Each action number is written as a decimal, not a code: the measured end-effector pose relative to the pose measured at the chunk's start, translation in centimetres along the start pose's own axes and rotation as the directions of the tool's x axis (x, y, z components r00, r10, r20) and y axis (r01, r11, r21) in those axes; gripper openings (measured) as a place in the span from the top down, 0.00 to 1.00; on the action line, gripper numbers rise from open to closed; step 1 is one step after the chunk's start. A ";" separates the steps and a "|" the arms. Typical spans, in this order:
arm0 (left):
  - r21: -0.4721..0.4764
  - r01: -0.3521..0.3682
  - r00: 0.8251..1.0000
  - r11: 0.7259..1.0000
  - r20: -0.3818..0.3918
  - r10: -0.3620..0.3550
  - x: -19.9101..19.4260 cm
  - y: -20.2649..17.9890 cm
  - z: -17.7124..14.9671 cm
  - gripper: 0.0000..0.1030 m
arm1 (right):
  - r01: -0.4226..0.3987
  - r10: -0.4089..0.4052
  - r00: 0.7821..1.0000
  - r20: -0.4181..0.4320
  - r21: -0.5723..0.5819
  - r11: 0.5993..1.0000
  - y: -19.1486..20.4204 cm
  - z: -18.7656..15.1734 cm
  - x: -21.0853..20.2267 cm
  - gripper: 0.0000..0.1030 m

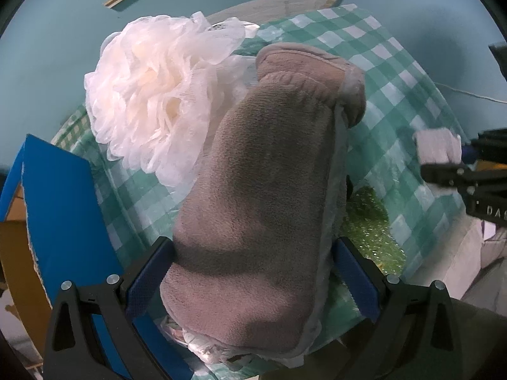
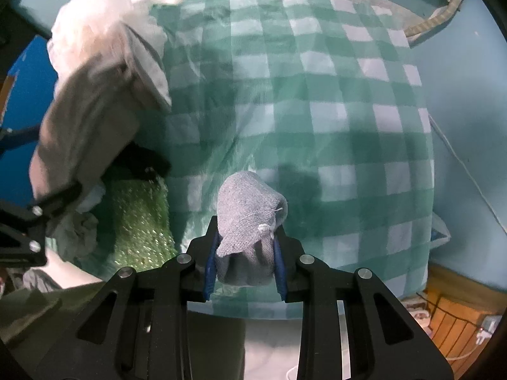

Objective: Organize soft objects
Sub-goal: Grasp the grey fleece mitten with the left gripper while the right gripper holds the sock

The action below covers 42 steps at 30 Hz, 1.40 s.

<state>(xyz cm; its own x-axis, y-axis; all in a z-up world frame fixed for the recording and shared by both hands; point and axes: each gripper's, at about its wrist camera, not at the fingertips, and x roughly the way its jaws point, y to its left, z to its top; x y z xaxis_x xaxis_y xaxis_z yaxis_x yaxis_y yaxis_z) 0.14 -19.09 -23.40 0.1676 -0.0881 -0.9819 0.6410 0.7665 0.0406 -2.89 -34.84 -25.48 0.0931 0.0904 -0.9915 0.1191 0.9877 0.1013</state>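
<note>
Right gripper (image 2: 245, 261): blue pads clamped on a small grey knit roll (image 2: 250, 221), held above the green-and-white checked cloth (image 2: 317, 110). Left gripper (image 1: 250, 272): a brown plush mitt (image 1: 263, 164) in clear wrap is pinched between its pads, hanging over the same cloth. A white mesh bath puff (image 1: 149, 95) is seen touching the mitt's left side. A sparkly green sponge (image 1: 370, 228) lies on the cloth, partly hidden under the mitt. A blue board (image 1: 63, 205) stands at the left edge.
</note>
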 end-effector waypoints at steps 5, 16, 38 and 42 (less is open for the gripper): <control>0.001 0.019 1.000 1.000 -0.014 -0.019 0.2 -0.2 0.3 0.02 | -0.009 0.009 1.000 0.015 -0.014 1.000 0.6 0.9 -1.3 0.73; 0.057 -0.080 0.995 0.995 -0.061 0.083 2.4 -1.7 0.6 0.05 | -0.034 0.035 0.999 0.032 -0.012 0.999 0.3 -0.4 -3.9 0.73; 0.068 -0.131 0.980 0.989 0.161 0.118 -3.2 -1.0 -1.8 0.63 | -0.053 0.054 0.996 0.076 -0.017 0.998 1.1 -1.2 -6.7 0.73; 0.051 -0.129 0.976 0.990 0.182 0.118 -4.6 -1.2 -2.0 0.63 | -0.050 0.052 0.995 0.087 -0.026 0.998 1.3 -1.1 -7.6 0.73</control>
<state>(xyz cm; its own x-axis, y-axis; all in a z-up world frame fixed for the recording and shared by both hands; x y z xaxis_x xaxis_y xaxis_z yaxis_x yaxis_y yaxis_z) -2.87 -18.33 -19.28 0.3753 -0.1109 -0.9202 0.6512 0.7381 0.1766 -4.53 -34.11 -17.95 0.1852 0.1306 -0.9740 0.0884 0.9849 0.1489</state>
